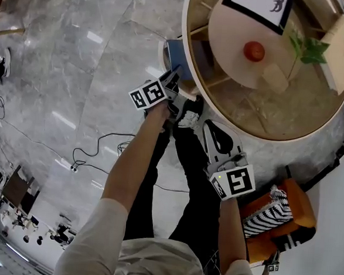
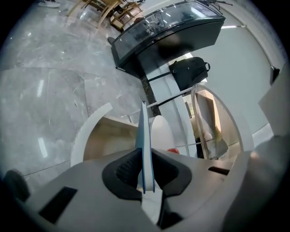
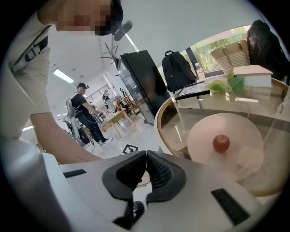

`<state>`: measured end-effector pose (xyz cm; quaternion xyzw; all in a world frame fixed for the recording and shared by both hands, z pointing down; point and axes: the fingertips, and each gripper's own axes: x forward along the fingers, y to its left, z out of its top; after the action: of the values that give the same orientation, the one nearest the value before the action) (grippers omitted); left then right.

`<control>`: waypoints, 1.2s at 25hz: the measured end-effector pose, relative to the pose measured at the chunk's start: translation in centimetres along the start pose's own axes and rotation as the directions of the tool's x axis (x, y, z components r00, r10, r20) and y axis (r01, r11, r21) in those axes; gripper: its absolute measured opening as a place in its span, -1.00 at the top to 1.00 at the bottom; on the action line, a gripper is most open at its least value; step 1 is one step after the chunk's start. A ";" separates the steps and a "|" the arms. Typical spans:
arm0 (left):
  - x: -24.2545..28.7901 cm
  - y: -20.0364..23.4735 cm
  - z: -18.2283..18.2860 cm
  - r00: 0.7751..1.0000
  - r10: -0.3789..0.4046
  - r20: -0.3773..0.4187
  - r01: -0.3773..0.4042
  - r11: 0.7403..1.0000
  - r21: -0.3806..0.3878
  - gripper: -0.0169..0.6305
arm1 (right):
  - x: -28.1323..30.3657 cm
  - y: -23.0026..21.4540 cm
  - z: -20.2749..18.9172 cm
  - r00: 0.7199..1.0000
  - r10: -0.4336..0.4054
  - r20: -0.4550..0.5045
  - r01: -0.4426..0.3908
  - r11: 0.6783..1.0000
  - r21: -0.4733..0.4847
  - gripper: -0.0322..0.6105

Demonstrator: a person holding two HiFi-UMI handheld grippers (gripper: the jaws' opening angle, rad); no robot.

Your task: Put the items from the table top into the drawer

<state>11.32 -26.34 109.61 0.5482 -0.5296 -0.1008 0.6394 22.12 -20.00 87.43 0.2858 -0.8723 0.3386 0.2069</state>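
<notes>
Book (image 2: 144, 149): thin, blue-covered, clamped edge-on and upright between the 2 pads of the left gripper (image 2: 144, 174). In the head view it (image 1: 175, 56) sits just outside the round table's rim, on the side nearest the person, and whether it touches the rim cannot be told.

Table (image 1: 221, 108) is the largest thing here. It is round with a pale rim, and wooden partitions show inside it under a clear top.

An orange chair (image 1: 298, 216) holding a striped cushion (image 1: 266, 214) stands on the floor well apart from the book, past the person's right arm.

A round pale-pink disc (image 1: 237, 44) lies within the table's circle (at what level no view makes plain).

Left gripper (image 1: 173, 75) reaches toward the rim. The right gripper (image 1: 209, 126) hangs lower, near the person's knee, with its 2 jaws pressed together on nothing (image 3: 145, 170).

A green sprig (image 1: 307, 49) lies beyond the disc.

1 red apple (image 1: 254, 51) rests on the disc (image 3: 240, 131), toward its middle (image 3: 221, 143).
</notes>
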 end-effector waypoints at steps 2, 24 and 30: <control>0.9 0.4 -0.7 1.000 -0.011 -0.001 0.011 1.000 -0.009 0.78 | -0.4 0.2 -0.8 1.000 0.000 0.005 0.000 1.000 0.014 0.79; 3.5 3.8 -7.0 0.920 0.187 -0.346 -0.143 0.979 0.148 0.31 | -2.0 1.5 -2.5 0.999 -0.030 0.040 0.027 0.998 0.059 0.79; 0.0 3.6 -6.5 0.869 0.312 -0.384 -0.184 0.924 0.334 0.24 | -3.1 3.6 -1.5 0.999 -0.028 0.036 0.026 0.999 0.041 0.79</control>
<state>14.81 -21.13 113.55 0.5702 -0.4509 0.1842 0.6615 22.35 -15.59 85.06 0.3077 -0.8650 0.3480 0.1897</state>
